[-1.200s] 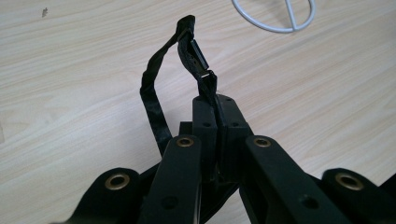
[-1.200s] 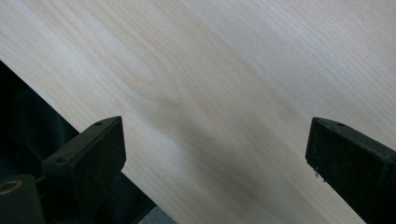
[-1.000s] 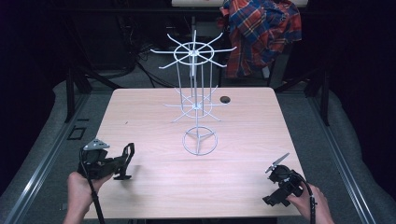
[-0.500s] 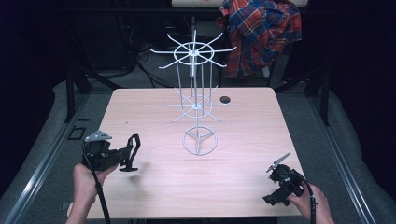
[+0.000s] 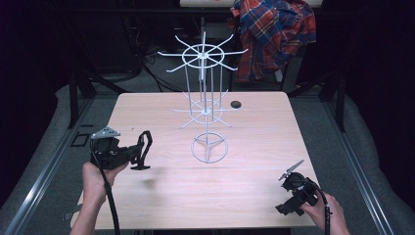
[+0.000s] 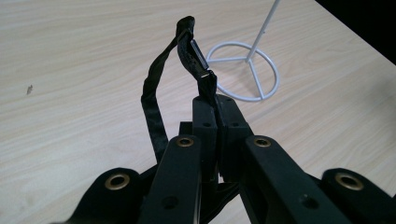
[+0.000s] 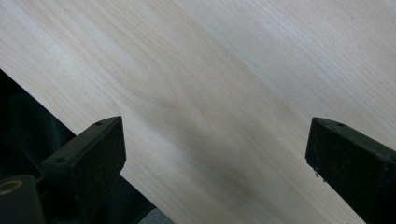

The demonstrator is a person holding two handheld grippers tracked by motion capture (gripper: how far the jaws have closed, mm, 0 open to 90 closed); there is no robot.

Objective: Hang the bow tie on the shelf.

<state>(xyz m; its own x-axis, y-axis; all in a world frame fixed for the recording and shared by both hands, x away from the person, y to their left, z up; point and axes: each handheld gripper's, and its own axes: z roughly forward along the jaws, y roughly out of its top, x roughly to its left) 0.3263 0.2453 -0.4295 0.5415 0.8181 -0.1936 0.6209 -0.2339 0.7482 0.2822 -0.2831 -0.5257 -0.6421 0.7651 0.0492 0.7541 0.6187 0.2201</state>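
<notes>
A white wire display stand (image 5: pixel 209 147) with hooked arms rises from a ring base at the table's middle. My left gripper (image 5: pixel 131 154) hovers over the left part of the table, shut on a black band (image 5: pixel 145 144) that loops out past the jaws towards the stand. In the left gripper view the band (image 6: pixel 154 93) curls up from the closed left gripper (image 6: pixel 217 100), a small flat rectangular piece at its top, with the stand's base (image 6: pixel 252 70) behind. My right gripper (image 5: pixel 286 208) rests near the front right edge. Its jaws stand wide apart over bare wood, the right gripper (image 7: pixel 215 149) open and holding nothing.
A small black round object (image 5: pixel 236 104) lies on the table (image 5: pixel 254 147) behind the stand. A plaid shirt (image 5: pixel 274 34) hangs beyond the far edge. The table's front edge runs just under the right gripper.
My left gripper has moved forward and to the right with the band, closer to the stand. The right gripper has stayed put.
</notes>
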